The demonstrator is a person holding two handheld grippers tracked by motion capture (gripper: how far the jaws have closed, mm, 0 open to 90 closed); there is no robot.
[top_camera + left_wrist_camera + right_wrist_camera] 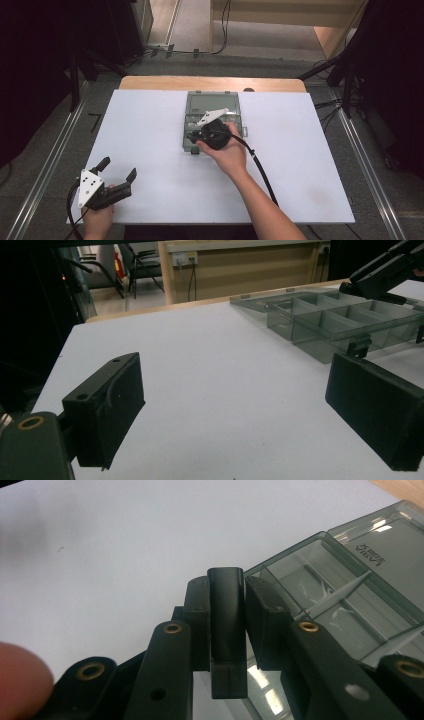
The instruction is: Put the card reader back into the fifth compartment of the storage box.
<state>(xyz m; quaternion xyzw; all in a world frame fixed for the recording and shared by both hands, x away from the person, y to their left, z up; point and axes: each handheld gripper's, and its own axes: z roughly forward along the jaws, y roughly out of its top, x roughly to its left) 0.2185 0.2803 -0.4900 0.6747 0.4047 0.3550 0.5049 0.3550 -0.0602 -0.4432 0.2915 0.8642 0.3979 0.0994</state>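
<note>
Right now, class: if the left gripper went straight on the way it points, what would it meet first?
Probably the near corner of the clear compartment box; until then the white table looks free, though depth is uncertain.

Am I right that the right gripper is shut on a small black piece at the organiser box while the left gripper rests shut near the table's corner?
Not quite: the left gripper is open, its jaws wide apart in the left gripper view. The right gripper is indeed shut on the black piece at the box.

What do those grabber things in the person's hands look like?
Both are black with two flat jaws. The left gripper and the right gripper each carry a pale three-cornered plate on top and trail a black cable. Small brass rings dot the arms. The person's forearms are bare, no sleeves.
</note>
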